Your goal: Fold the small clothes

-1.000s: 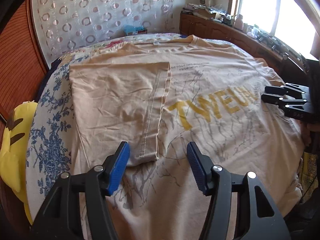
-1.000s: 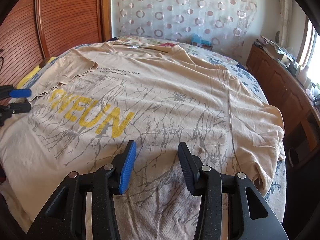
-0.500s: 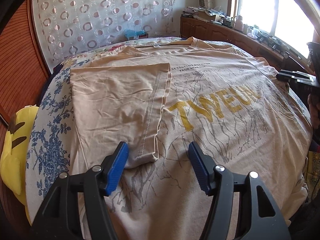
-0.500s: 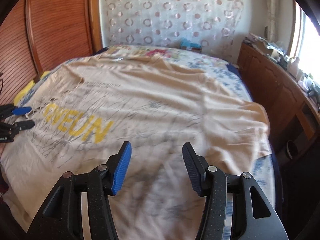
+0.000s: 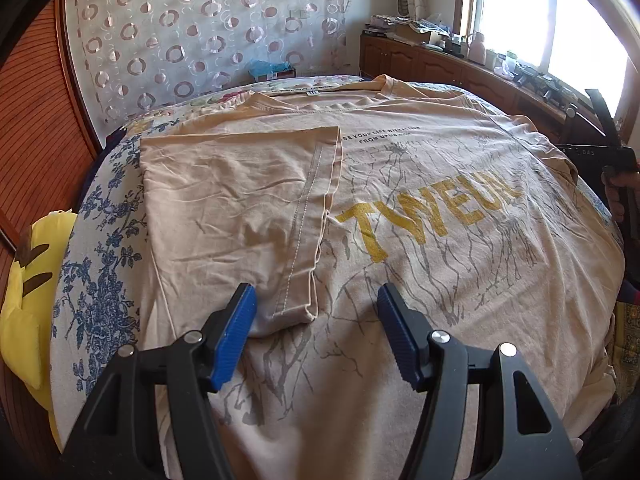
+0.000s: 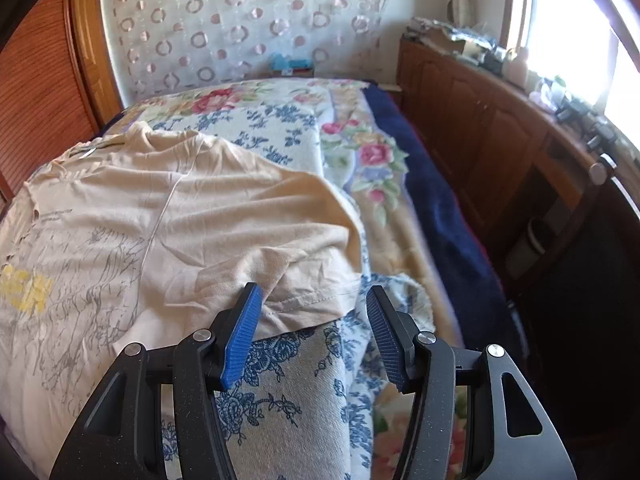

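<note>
A beige T-shirt point(image 5: 420, 184) with yellow letters and a grey branch print lies spread flat on the bed. Its left sleeve point(image 5: 240, 208) is folded inward over the body. My left gripper point(image 5: 316, 320) hovers open just above that folded sleeve's lower corner, gripping nothing. In the right wrist view the shirt's right sleeve point(image 6: 280, 264) lies rumpled at the bed's edge. My right gripper point(image 6: 312, 320) stands open over the sleeve's hem, which sits between the blue pads point(image 6: 242, 332) untouched. The right gripper's black body point(image 5: 600, 152), held by a hand, shows at the left wrist view's far right.
A blue-flowered sheet point(image 6: 288, 392) covers the bed, with a dark blue blanket point(image 6: 432, 200) along its right side. A yellow cushion point(image 5: 24, 280) lies off the left edge. A wooden cabinet point(image 6: 500, 140) with a cluttered top runs under the window. A patterned curtain hangs at the back.
The right gripper has swung right, from over the shirt's middle to the right sleeve at the bed's edge, and its jaws have widened. The left gripper has stayed put.
</note>
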Action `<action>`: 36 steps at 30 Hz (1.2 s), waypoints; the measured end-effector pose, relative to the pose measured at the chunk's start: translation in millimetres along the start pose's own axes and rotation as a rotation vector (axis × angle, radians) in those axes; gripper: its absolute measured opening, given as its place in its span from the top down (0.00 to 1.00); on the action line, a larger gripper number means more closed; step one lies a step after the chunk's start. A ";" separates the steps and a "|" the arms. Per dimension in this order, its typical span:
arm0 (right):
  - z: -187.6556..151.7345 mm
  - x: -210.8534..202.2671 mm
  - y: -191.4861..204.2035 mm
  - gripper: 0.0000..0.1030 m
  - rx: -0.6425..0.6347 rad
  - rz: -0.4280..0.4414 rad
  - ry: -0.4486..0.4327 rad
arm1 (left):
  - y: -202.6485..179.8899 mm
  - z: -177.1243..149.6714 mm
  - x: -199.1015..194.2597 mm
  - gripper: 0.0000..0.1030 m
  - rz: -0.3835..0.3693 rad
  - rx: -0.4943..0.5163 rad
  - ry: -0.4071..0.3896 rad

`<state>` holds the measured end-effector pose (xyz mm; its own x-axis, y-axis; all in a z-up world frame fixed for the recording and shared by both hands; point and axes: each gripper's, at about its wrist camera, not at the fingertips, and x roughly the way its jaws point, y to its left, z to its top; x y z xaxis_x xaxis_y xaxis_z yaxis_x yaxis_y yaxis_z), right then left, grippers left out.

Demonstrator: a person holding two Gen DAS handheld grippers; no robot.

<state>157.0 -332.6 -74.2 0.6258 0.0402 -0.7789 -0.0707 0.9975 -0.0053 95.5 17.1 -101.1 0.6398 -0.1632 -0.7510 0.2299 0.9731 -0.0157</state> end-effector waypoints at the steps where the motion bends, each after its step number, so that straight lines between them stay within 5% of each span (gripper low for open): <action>1: -0.3 1.4 -0.5 0.47 0.003 0.008 0.004 | 0.0 0.0 -0.1 0.39 0.000 0.000 0.000; 3: 1.9 3.0 -3.4 0.55 0.013 0.039 -0.002 | 0.3 -0.1 -0.1 0.39 0.000 0.000 0.000; 5: 5.6 5.3 -4.7 0.79 0.008 0.017 -0.018 | 0.2 -0.1 -0.1 0.39 -0.001 0.000 0.000; 8: 6.1 3.2 -5.3 0.99 -0.005 -0.012 -0.043 | -0.9 -0.1 0.1 0.39 -0.002 -0.001 -0.002; 19: 36.5 -48.4 31.3 1.00 -0.100 0.045 -0.214 | 0.1 -0.4 0.3 0.39 -0.003 -0.001 -0.002; 28: 53.4 -75.5 146.8 1.00 -0.274 0.332 -0.254 | 0.4 -0.6 0.4 0.39 -0.003 -0.001 -0.003; 30: 52.4 -74.5 161.2 0.95 -0.301 0.337 -0.257 | -0.1 -0.7 0.3 0.39 -0.003 -0.001 -0.003; 32: 49.9 -69.5 164.2 0.75 -0.324 0.313 -0.260 | 0.6 -0.8 0.4 0.39 -0.004 -0.002 -0.003; 36: 42.2 -49.5 147.2 0.68 -0.297 0.231 -0.198 | 0.5 -0.8 0.5 0.39 -0.004 -0.002 -0.003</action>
<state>148.4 -185.3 -9.9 0.7025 0.2997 -0.6455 -0.4288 0.9021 -0.0477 95.4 17.7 -102.0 0.6410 -0.1674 -0.7490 0.2311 0.9727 -0.0195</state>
